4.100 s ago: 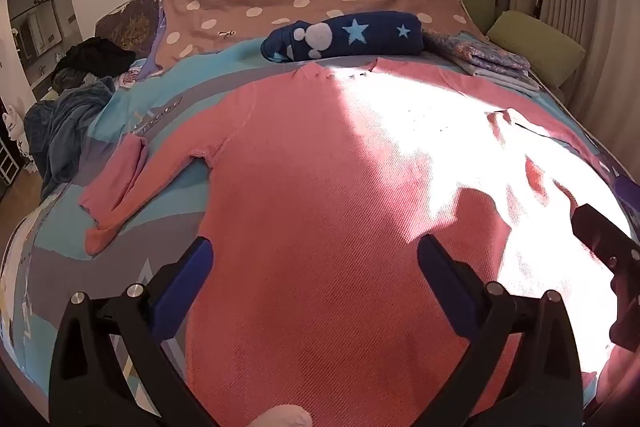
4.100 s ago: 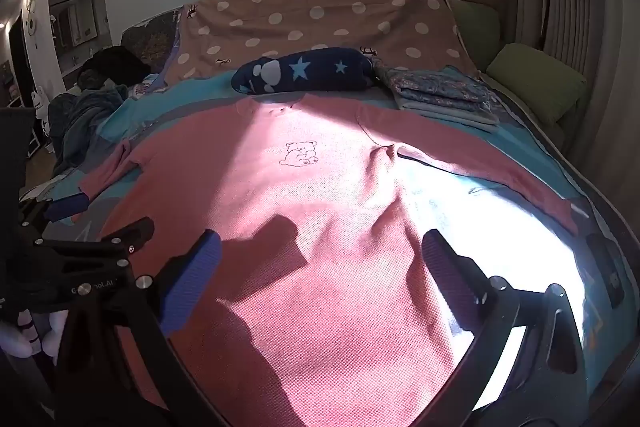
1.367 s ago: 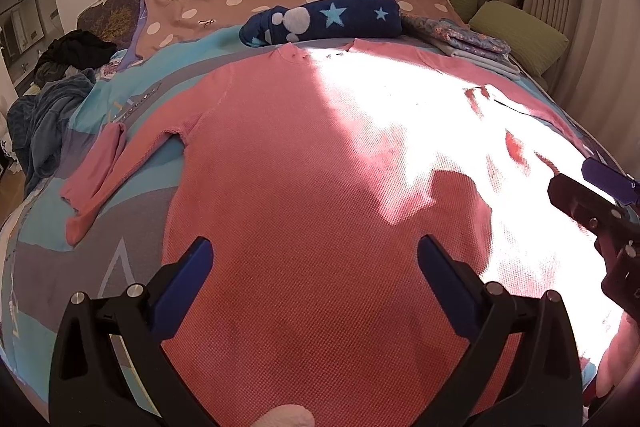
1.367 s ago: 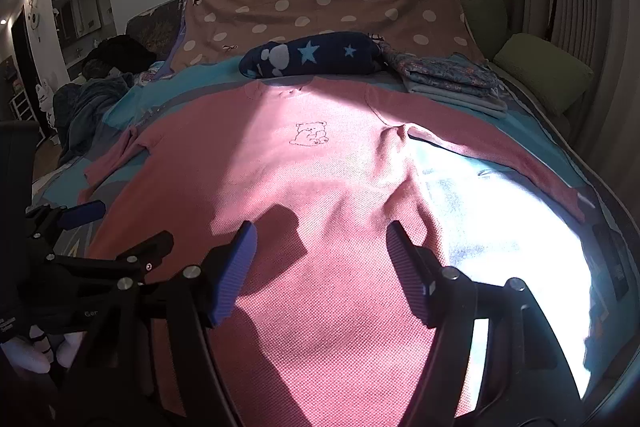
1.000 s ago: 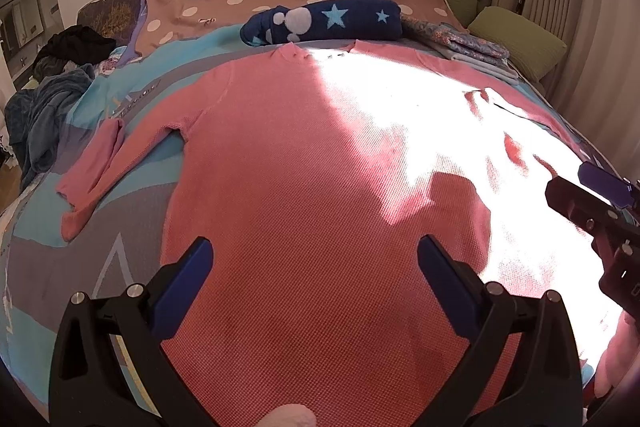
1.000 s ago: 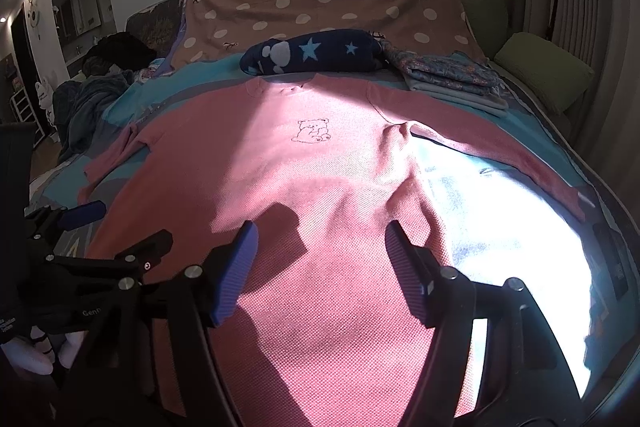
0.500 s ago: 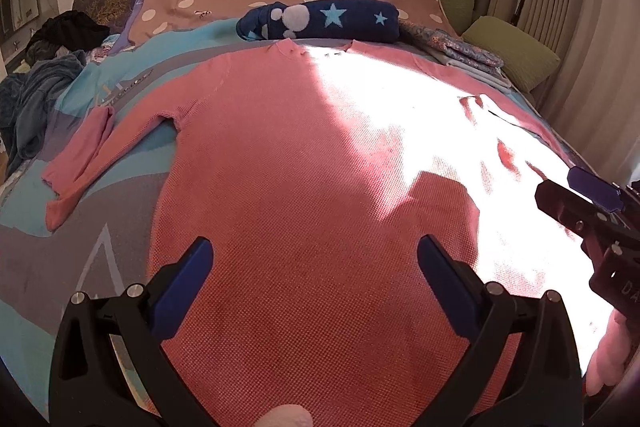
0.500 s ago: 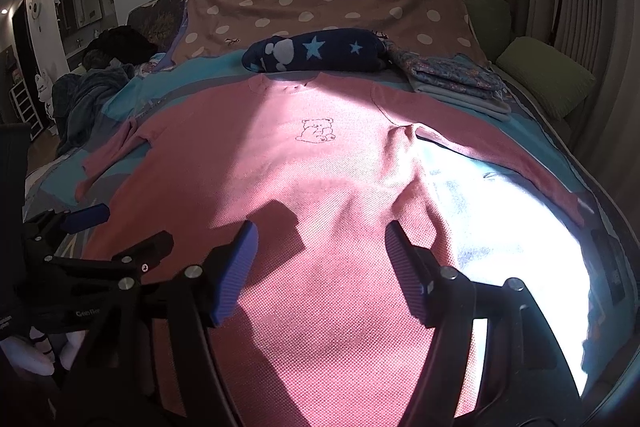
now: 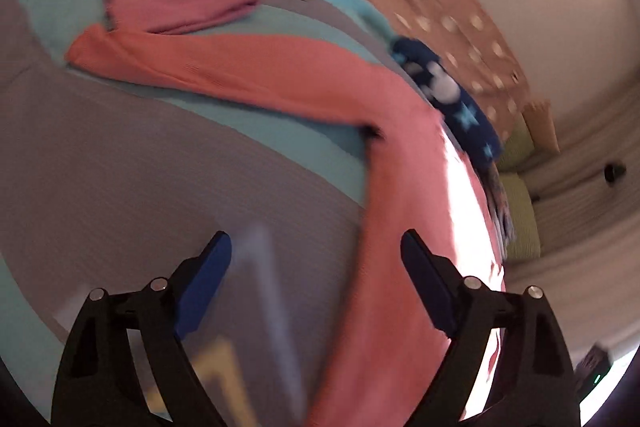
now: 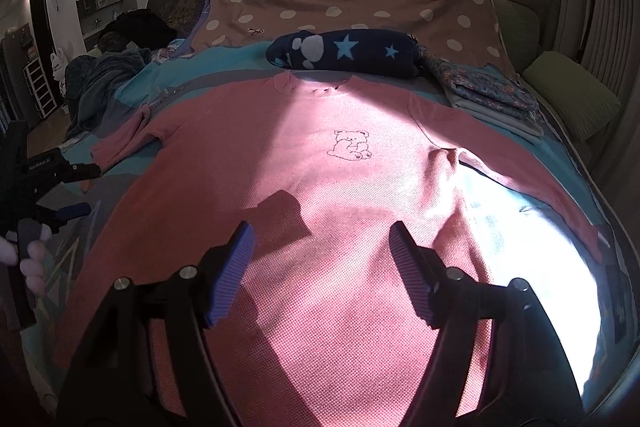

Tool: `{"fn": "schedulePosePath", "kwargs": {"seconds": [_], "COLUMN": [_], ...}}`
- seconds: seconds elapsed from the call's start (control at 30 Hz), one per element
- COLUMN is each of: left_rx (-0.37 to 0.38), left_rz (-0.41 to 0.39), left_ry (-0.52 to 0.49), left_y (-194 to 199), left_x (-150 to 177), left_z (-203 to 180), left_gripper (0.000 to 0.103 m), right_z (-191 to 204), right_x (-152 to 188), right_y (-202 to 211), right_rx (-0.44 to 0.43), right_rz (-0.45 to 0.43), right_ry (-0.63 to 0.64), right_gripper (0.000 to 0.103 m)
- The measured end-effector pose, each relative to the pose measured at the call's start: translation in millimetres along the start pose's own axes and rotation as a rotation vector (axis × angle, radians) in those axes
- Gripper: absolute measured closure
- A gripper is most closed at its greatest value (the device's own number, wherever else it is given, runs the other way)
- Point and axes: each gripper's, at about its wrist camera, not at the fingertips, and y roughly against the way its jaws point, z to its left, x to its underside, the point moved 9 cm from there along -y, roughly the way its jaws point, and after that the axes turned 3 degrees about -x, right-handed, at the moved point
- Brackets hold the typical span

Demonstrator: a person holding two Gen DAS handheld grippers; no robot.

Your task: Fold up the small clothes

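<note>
- Pink sweater [image 10: 320,187] lies flat, face up, on the bed cover [image 9: 120,167], collar toward the headboard, hem toward the person; its long axis runs away from both grippers.
- Left sleeve [image 9: 240,75] stretches out sideways from the body onto the cover, cuff end doubled back.
- Left gripper [image 9: 316,267] sits over the sweater's left edge: left finger above bare cover, right finger above pink cloth. The sleeve lies up and ahead of it, so the left hand is the nearer one.
- Left jaws have just been closing a little but stand wide, nothing between them.
- Right gripper [image 10: 320,255] hovers over the lower body, jaws apart, empty.
- Half a second ago the left view was centred on the sweater and level; now it is rolled and shifted to the left edge, blurred.
</note>
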Motion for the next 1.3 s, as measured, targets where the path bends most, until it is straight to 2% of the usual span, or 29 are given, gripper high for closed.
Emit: {"fn": "schedulePosePath", "kwargs": {"seconds": [0.23,0.37,0.4,0.47,0.5,0.53,0.57,0.6,0.63,0.73,0.87,0.93,1.07,1.17,1.2,1.3], "left_rx": [-0.195,-0.291,-0.320,-0.355,-0.348,-0.322,-0.274,-0.219,-0.192,-0.142,0.085,0.187,0.344,0.419,0.432,0.404], "left_rz": [-0.004,0.011,0.006,-0.021,-0.039,-0.057,-0.070,-0.090,-0.119,-0.219,-0.282,-0.289,-0.204,-0.081,-0.034,0.052], "left_ry": [0.313,0.418,0.429,0.455,0.474,0.506,0.552,0.589,0.586,0.452,0.200,0.055,-0.158,-0.240,-0.270,-0.344], "left_y": [-16.2,-34.5,-39.5,-45.0,-46.6,-47.4,-46.5,-42.8,-37.8,-15.7,6.3,14.1,4.3,-22.6,-35.4,-62.7], "left_x": [-73.7,-108.1,-116.3,-129.0,-135.2,-139.7,-142.2,-144.5,-148.0,-165.9,-185.0,-178.0,-142.3,-101.1,-83.8,-37.5], "left_z": [107.1,145.0,151.6,172.8,180.7,185.9,189.9,190.2,184.9,148.3,49.4,-6.9,-105.7,-154.6,-167.0,-179.5], "left_gripper": [0.020,0.020,0.023,0.034,0.055,0.084,0.093,0.097,0.098,0.098,0.098,0.098,0.098,0.098,0.098,0.098], "right_z": [-1.5,-6.2,-6.8,-8.0,-8.1,-8.7,-8.8,-9.2,-9.6,-10.9,-9.0,-7.4,-11.7,-22.8,-26.7,-37.0], "right_x": [0.6,-0.2,-0.3,-1.2,-1.6,-2.4,-2.9,-3.6,-4.1,-6.4,-15.8,-19.7,-18.1,-14.5,-13.4,-11.2], "right_y": [-12.5,-18.3,-19.4,-21.6,-22.0,-22.4,-22.6,-23.3,-24.2,-30.3,-31.9,-29.4,-28.8,-28.3,-28.3,-30.2], "right_rx": [0.004,0.014,0.016,0.016,0.017,0.018,0.019,0.021,0.024,0.028,0.014,0.006,0.015,0.029,0.027,-0.001], "right_rz": [0.025,0.038,0.039,0.043,0.042,0.042,0.042,0.041,0.041,0.051,0.031,0.014,0.017,0.026,0.031,0.060], "right_ry": [-0.014,-0.024,-0.026,-0.027,-0.027,-0.026,-0.025,-0.022,-0.019,-0.010,-0.021,-0.025,-0.025,-0.049,-0.062,-0.105], "right_gripper": [0.030,0.030,0.030,0.030,0.030,0.030,0.029,0.029,0.028,0.028,0.028,0.028,0.028,0.028,0.028,0.028]}}
